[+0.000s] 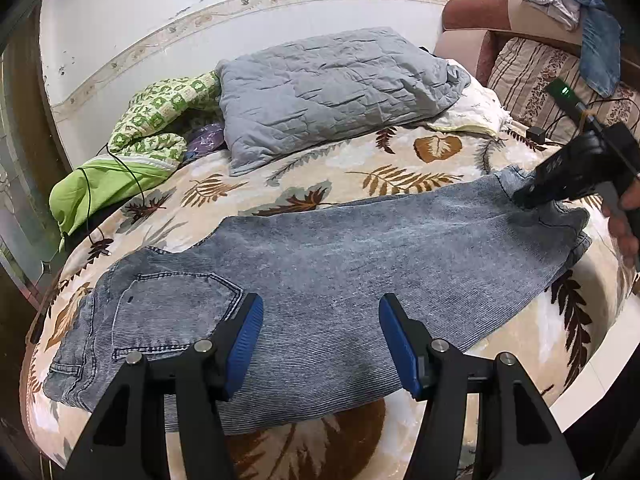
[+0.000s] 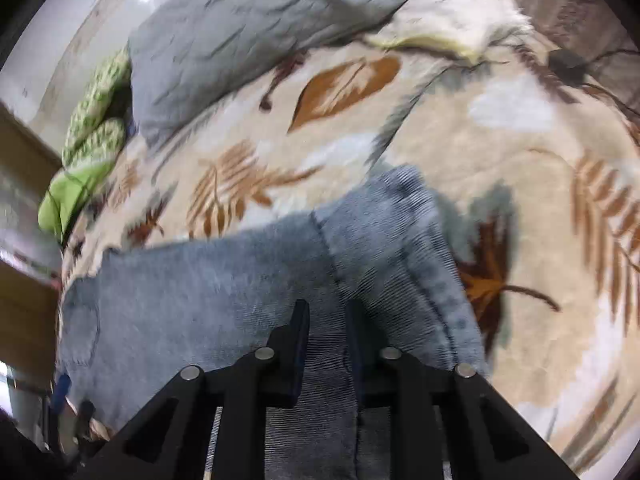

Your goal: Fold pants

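Grey-blue jeans (image 1: 320,264) lie flat on the leaf-print blanket (image 1: 400,168), folded lengthwise, waist and back pocket at the left, leg cuffs at the right. My left gripper (image 1: 321,312) is open above the thigh part, holding nothing. My right gripper (image 1: 528,200) presses down at the cuff end. In the right wrist view the jeans (image 2: 224,288) fill the lower half, and my right gripper (image 2: 328,312) has its fingers nearly closed with a fold of denim between them.
A grey quilted pillow (image 1: 332,88) and a green patterned cover (image 1: 156,120) lie at the head of the bed. A black cable (image 1: 120,168) runs over the green fabric. A sofa (image 1: 532,68) with clothes stands at the right.
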A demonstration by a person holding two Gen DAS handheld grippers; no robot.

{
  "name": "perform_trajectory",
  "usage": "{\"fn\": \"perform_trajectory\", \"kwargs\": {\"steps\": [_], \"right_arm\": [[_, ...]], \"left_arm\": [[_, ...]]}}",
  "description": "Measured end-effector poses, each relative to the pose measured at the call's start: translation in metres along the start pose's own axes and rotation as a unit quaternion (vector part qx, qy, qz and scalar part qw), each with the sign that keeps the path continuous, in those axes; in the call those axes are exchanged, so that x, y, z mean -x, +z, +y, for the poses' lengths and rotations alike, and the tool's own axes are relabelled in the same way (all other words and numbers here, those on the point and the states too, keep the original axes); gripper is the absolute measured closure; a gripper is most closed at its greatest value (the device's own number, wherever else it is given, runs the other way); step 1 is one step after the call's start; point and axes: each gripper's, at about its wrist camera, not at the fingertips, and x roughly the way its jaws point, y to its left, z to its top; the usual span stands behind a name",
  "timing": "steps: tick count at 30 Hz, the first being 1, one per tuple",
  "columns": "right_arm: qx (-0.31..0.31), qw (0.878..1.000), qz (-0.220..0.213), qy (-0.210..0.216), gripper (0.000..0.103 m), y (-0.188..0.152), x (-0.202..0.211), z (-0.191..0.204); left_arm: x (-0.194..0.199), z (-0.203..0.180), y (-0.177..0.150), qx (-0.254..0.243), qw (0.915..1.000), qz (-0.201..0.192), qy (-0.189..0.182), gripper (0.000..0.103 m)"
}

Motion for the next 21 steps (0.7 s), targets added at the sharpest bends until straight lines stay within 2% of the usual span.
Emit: {"fn": "perform_trajectory", "kwargs": {"steps": [6,9,11,12,16,21], "right_arm": [[-0.019,0.997,-0.058,0.038,0.081,-0.007,0.042,-0.007],[0.005,0.997,-0.069,0.029,0.081,-0.025,0.052,0.006],[0.022,0.997,-0.069,0.026,0.081,-0.037,0.053,0.013],[0.029,0.997,-0.067,0.027,0.081,-0.044,0.053,0.016],[0.037,0.997,-0.058,0.039,0.081,-0.074,0.047,0.023],[0.058,0.996,-0.057,0.045,0.081,-0.098,0.035,0.042]], "left_arm": [[-0.002,-0.001,0.001,-0.001,1.0000,0.000,0.002,0.040],[-0.004,-0.003,0.001,-0.002,1.0000,0.002,0.000,0.040],[-0.005,-0.005,0.001,-0.001,0.9999,0.009,-0.009,0.035],[-0.007,-0.005,0.000,0.000,0.9997,0.017,-0.015,0.030],[-0.016,-0.001,-0.003,0.028,0.9978,0.049,-0.035,0.029],[-0.029,0.013,-0.008,0.057,0.9948,0.084,-0.009,0.029]]}}
